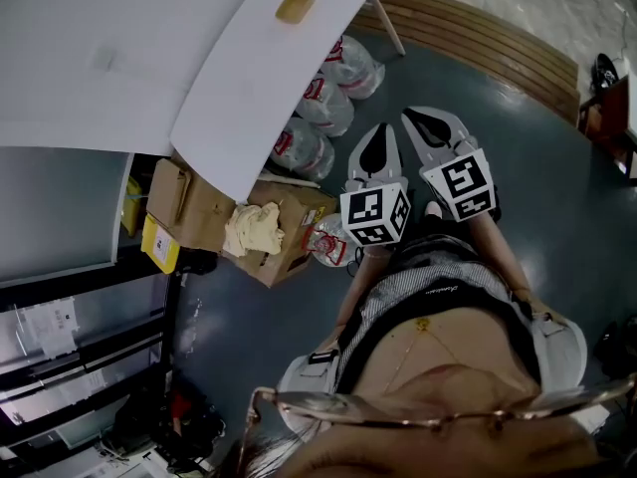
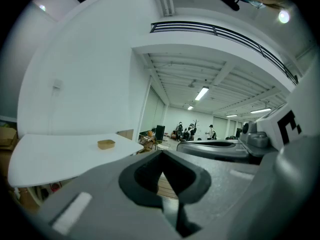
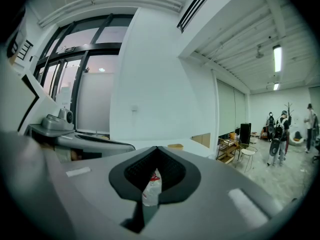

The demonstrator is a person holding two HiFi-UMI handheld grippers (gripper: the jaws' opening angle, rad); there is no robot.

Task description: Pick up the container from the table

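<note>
On the white surface (image 1: 119, 58) the tan container (image 1: 295, 6) lies well apart from my left gripper (image 1: 378, 137) and right gripper (image 1: 430, 125), whose fingers are closed together and empty, presumably because no reach has begun.

The tabletop (image 1: 119, 58) lies far and to my left. Its white surface is open on every side of the container (image 1: 295, 6), which sits near the right edge, so there is room to come in from above or from the right. Open grey floor (image 1: 478, 78) separates that edge from my left gripper (image 1: 381, 132) and right gripper (image 1: 418, 119). They hang just beside each other, fingers together. Under the edge, plastic bags (image 1: 323, 108) and cardboard boxes (image 1: 199, 202) block any low path.
</note>
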